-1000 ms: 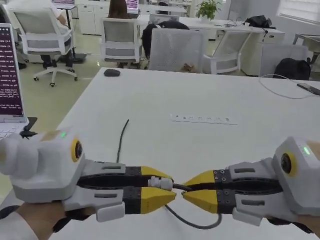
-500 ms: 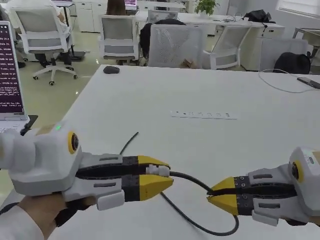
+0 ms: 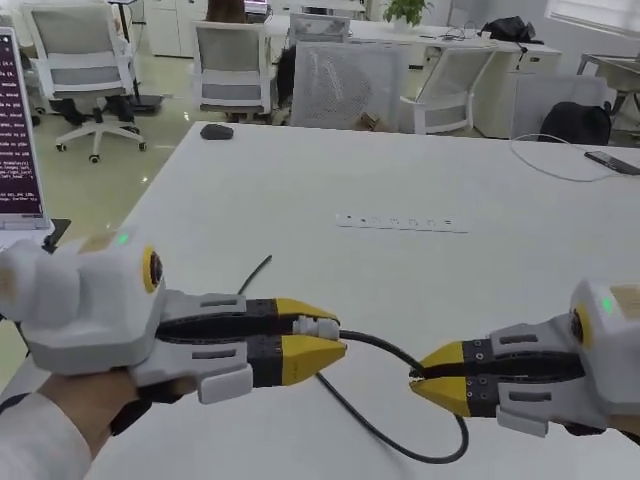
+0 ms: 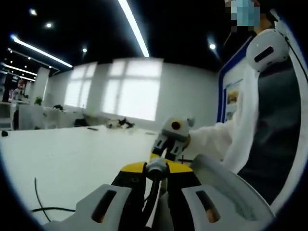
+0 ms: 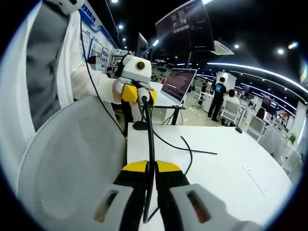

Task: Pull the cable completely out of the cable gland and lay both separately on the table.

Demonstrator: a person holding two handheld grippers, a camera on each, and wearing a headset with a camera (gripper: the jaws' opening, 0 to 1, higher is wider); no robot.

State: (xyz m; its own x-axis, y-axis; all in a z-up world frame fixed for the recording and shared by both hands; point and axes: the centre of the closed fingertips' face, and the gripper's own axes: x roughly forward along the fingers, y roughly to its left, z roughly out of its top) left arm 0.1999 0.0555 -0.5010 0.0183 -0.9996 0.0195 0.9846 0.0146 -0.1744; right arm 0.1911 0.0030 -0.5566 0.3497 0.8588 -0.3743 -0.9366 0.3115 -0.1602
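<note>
Big open office with rows of white chairs at the back, and up front a wide white desk. The left gripper has its yellow fingers closed down on the little white cable gland, which pokes out just past the tips. The left gripper view shows the gland wedged right between them. Facing it tip to tip, the right gripper has its fingers pinched tight on the black cable a short way from the gland, with a bit of cable running between the two. So the cable isn't out of the gland yet. Past the right gripper the rest of the cable drops into a loop on the desk and swings back under the left gripper. Its loose end lies further up the desk on the left. Further out there's a long flat white strip lying mid-desk, a dark mouse near the far left edge and a dark phone over on the far right. A lit screen full of text sits off the left side.
</note>
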